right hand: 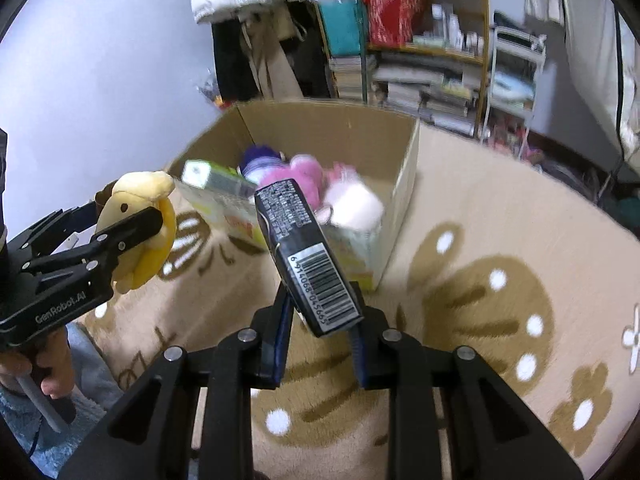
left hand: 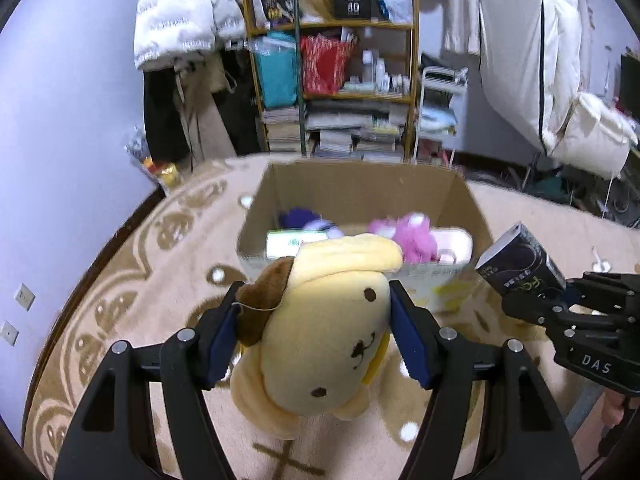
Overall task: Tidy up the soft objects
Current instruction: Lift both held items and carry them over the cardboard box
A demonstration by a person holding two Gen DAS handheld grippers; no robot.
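Observation:
A yellow plush dog (left hand: 320, 344) with a brown ear hangs above the rug, and my left gripper (left hand: 316, 292) is shut on its head. In the right wrist view, that left gripper (right hand: 124, 210) and the plush dog (right hand: 148, 248) show at the left. My right gripper (right hand: 320, 296) is shut on a black packet (right hand: 304, 252) with a barcode, tilted up towards an open cardboard box (right hand: 332, 128). From the left wrist view, the right gripper (left hand: 568, 300) holds the black packet (left hand: 520, 260) at the right. The cardboard box (left hand: 360, 184) holds a pink plush (left hand: 412, 236), a purple plush (left hand: 296, 216) and a green-white carton (left hand: 296, 240).
The box stands on a beige patterned rug (right hand: 500, 280). Behind it is a crowded shelf (left hand: 340, 80) of books and bags, with white jackets (left hand: 180, 16) hanging beside it. A bare wall (left hand: 60, 140) is on the left. A person's hand (right hand: 48, 376) grips the left handle.

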